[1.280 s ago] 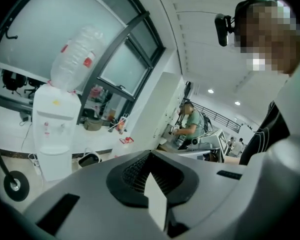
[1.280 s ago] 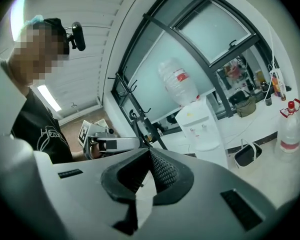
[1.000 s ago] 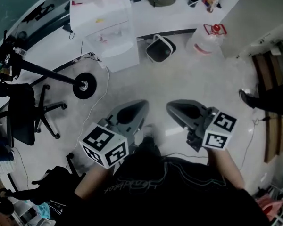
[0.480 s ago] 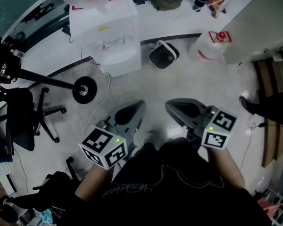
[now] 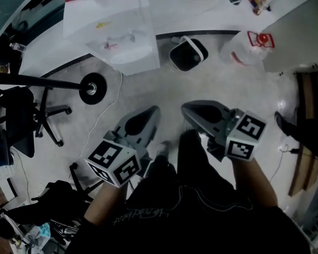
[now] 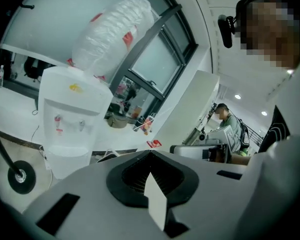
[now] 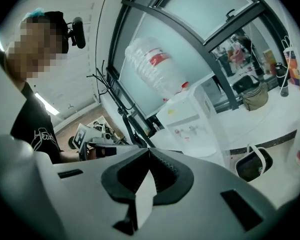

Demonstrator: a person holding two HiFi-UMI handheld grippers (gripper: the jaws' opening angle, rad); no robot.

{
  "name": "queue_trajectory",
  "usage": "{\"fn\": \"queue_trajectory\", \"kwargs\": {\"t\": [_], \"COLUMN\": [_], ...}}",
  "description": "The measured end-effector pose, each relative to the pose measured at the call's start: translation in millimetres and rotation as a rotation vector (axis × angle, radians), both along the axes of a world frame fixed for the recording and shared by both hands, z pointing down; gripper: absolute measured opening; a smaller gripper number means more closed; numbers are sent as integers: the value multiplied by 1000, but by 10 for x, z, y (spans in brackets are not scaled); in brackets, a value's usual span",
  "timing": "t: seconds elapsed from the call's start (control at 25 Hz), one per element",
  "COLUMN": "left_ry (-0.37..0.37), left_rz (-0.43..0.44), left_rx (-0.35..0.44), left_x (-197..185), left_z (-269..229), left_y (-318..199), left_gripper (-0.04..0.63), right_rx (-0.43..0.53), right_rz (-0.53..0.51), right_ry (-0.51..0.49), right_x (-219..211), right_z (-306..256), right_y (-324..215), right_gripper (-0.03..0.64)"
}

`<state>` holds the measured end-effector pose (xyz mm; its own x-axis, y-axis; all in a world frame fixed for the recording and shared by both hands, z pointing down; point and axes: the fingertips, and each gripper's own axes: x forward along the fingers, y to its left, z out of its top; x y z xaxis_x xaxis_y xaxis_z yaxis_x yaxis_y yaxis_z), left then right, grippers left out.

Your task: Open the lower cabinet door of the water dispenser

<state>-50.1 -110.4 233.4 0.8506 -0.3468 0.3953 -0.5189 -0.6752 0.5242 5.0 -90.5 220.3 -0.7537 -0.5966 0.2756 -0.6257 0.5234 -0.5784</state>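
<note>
Ahead on the floor, one water dispenser [image 5: 124,46] is standing against the wall, well apart from two grippers. Left gripper [image 5: 152,111] and right gripper [image 5: 186,109] are both pointing toward it, jaws pressed together, pinching nothing.

The head camera looked steeply down from above, with the left claw [image 5: 151,112] and right claw [image 5: 188,109] close beneath it and the water dispenser [image 5: 119,41] well ahead of their tips. Each claw camera sat just behind its own jaws, facing forward along them; all three views shared the water dispenser.
</note>
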Motion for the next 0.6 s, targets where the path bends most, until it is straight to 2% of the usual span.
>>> {"fn": "queue_trajectory", "kwargs": {"t": [0.16, 0.32, 0.6], "left_ry": [-30, -66, -114], "left_rz": [-72, -118, -188], "left_rx": [-40, -32, -25], "left_x": [302, 627, 1025], "left_z": [333, 705, 1299], "left_y": [-200, -437, -645], "left_gripper": [0, 0, 0], "right_rx": [2, -16, -7], "right_rz": [-38, -90, -111], "right_ry": [18, 37, 66], "right_x": [377, 693, 1166], "right_z": [310, 704, 1335], "right_y": [-240, -473, -744], "right_gripper": [12, 12, 12]}}
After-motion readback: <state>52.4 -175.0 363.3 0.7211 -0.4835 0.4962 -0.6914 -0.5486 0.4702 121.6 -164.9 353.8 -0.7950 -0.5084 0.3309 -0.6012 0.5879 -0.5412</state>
